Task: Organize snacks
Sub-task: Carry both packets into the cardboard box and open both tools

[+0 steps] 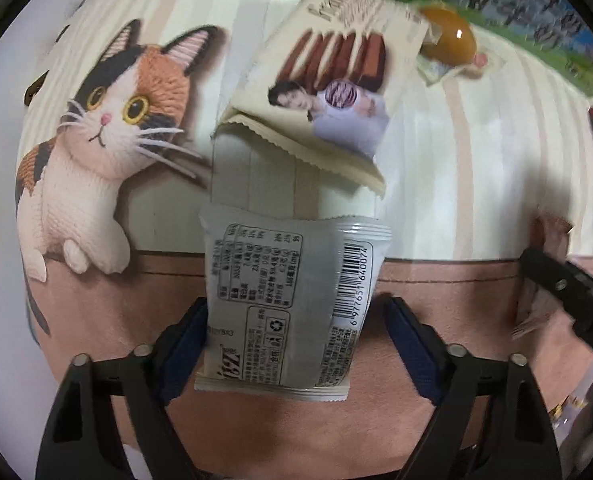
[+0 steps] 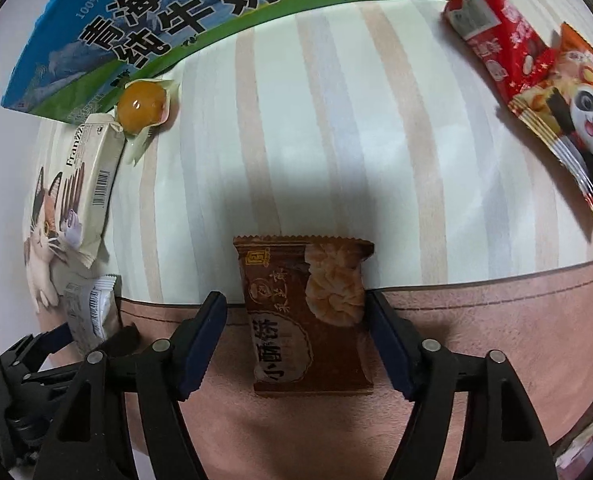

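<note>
Right up against the lens, the left tool [image 1: 294, 340] straddles a grey-white snack packet [image 1: 292, 300] lying label-side up. Its blue pads [image 1: 184, 344] sit just outside the packet's long edges: the left one looks to be touching, the right one shows a sliver of gap, so the jaws are narrow but I would not call this a firm hold yet. The packet's long axis runs straight ahead along the fingers, barcode to the right.

Just past its far end lies the cream Franzzi wafer pack [image 1: 328, 92], tilted, with a wrapped amber jelly [image 1: 448, 40] beyond it to the right, near the blue-green milk carton [image 1: 516, 4].

Over on the other side, the right tool [image 2: 296, 340] mirrors the picture: jaws spread either side of a brown pastry packet [image 2: 308, 316], long axis also running dead ahead, both pads close but seemingly just clear. Well ahead and to its right sit the red snack packs [image 2: 536, 80].

Everything lies on a cat-print mat [image 1: 456, 160] on the counter.

My read: each tool has its own packet centred between the fingers and aligned lengthwise, so neither needs to turn. A straight squeeze across the short width should do, though these slippery wrappers may crumple or slide.
</note>
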Demonstrator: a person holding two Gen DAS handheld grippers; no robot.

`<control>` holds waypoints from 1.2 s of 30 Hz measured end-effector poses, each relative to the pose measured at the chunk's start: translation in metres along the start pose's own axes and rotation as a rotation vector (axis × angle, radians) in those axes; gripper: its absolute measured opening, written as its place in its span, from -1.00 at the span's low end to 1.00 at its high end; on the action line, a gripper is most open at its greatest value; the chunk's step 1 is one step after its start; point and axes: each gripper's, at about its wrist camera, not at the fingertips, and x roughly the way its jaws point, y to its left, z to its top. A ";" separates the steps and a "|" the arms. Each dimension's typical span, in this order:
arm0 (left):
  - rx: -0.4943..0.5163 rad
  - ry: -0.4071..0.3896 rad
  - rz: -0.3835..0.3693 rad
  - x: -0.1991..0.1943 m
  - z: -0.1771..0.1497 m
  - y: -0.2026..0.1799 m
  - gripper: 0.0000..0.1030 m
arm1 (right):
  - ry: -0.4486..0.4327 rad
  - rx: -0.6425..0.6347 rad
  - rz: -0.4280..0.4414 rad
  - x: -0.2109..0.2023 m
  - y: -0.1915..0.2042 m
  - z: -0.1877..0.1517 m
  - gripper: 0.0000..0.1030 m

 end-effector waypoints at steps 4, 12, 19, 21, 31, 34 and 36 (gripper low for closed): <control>-0.034 -0.026 -0.024 -0.005 -0.010 0.000 0.19 | -0.044 -0.054 -0.065 0.001 0.007 -0.012 0.16; -0.049 -0.059 -0.081 -0.026 -0.032 -0.012 0.15 | -0.131 -0.110 -0.074 -0.013 0.021 -0.038 0.15; -0.059 -0.158 -0.185 -0.091 -0.033 -0.021 0.14 | -0.179 -0.096 0.023 -0.061 0.021 -0.037 0.15; -0.056 -0.195 -0.231 -0.116 -0.030 -0.026 0.14 | -0.200 -0.091 0.058 -0.079 0.021 -0.035 0.15; 0.042 -0.315 -0.365 -0.225 0.048 -0.015 0.14 | -0.310 -0.065 0.222 -0.184 0.006 0.031 0.15; 0.074 -0.328 -0.375 -0.235 0.093 -0.022 0.14 | -0.349 -0.068 0.226 -0.210 0.005 0.066 0.15; 0.091 -0.320 -0.378 -0.238 0.125 -0.028 0.14 | -0.363 -0.068 0.218 -0.221 0.002 0.094 0.15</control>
